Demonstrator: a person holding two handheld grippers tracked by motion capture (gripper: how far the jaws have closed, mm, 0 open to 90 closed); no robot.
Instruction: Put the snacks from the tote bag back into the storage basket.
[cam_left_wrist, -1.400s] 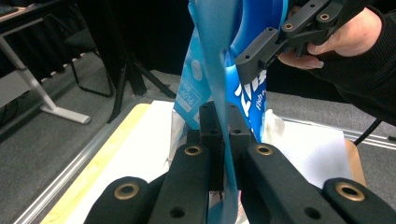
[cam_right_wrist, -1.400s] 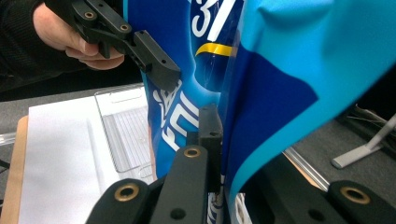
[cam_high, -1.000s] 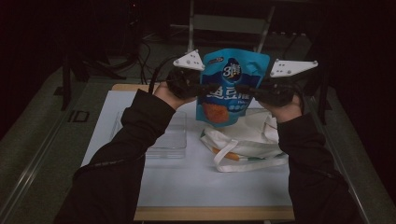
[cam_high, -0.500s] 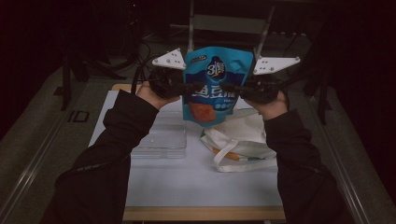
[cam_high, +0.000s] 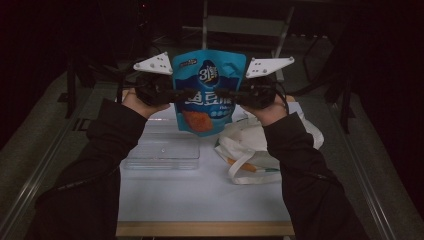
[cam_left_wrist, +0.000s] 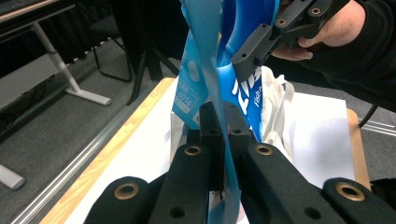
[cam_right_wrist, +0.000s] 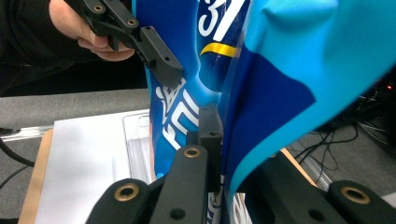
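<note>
high view shows a person holding a blue snack bag (cam_high: 209, 90) upright in the air above the far half of the white surface (cam_high: 200, 195), with the left gripper (cam_high: 182, 93) on its left edge and the right gripper (cam_high: 225, 93) on its right edge. both grippers point inward toward each other, level, with the bag stretched between them. left gripper view has its 2 black fingers (cam_left_wrist: 212, 135) pressed together on the thin blue film of the bag (cam_left_wrist: 243, 88), which runs up between them; the other gripper (cam_left_wrist: 273, 39) shows beyond, clamped on the bag's opposite edge. right gripper view likewise shows its fingers (cam_right_wrist: 208, 133) pinching the bag's edge (cam_right_wrist: 261, 84), and the far gripper (cam_right_wrist: 140, 39) biting the other side. below the bag on the surface lie a clear plastic tray (cam_high: 162, 152), under and to the left of the bag, and a white cloth tote bag (cam_high: 255, 150) with handles, to the right of the tray. the bag touches neither of them.
</note>
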